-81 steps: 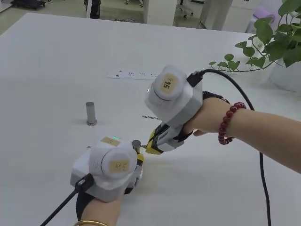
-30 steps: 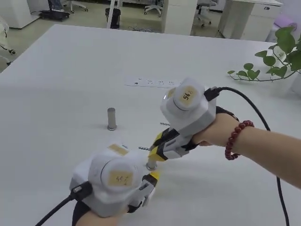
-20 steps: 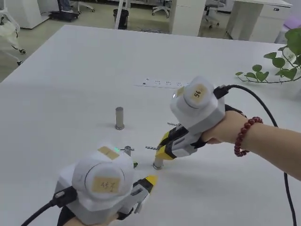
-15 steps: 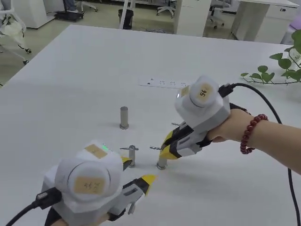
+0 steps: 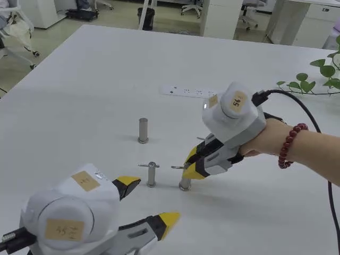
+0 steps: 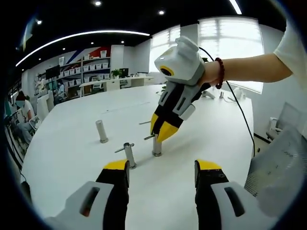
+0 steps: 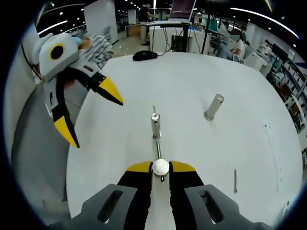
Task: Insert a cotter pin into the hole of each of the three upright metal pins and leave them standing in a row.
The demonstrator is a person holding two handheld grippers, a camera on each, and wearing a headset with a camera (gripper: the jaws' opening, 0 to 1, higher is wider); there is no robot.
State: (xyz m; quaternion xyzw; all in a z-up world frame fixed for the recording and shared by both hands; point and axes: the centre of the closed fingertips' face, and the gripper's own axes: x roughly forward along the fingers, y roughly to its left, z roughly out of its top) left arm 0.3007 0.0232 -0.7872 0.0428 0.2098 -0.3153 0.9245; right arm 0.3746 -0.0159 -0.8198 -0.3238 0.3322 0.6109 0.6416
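We note R gripper [image 5: 190, 169] clenched on thin steel cotter pin [image 5: 177, 168], long axis horiz., tip pointing left thru head of rightmost upright grey metal pin [image 5: 185, 184], so we judge push runs leftward; L gripper [image 5: 152, 198] released, near-left, well apart from it.

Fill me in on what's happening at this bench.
A person works two handheld grippers. The right gripper is shut on a cotter pin at the top of one metal pin. The middle pin already carries one; the far pin is bare. The left gripper hangs open nearby.
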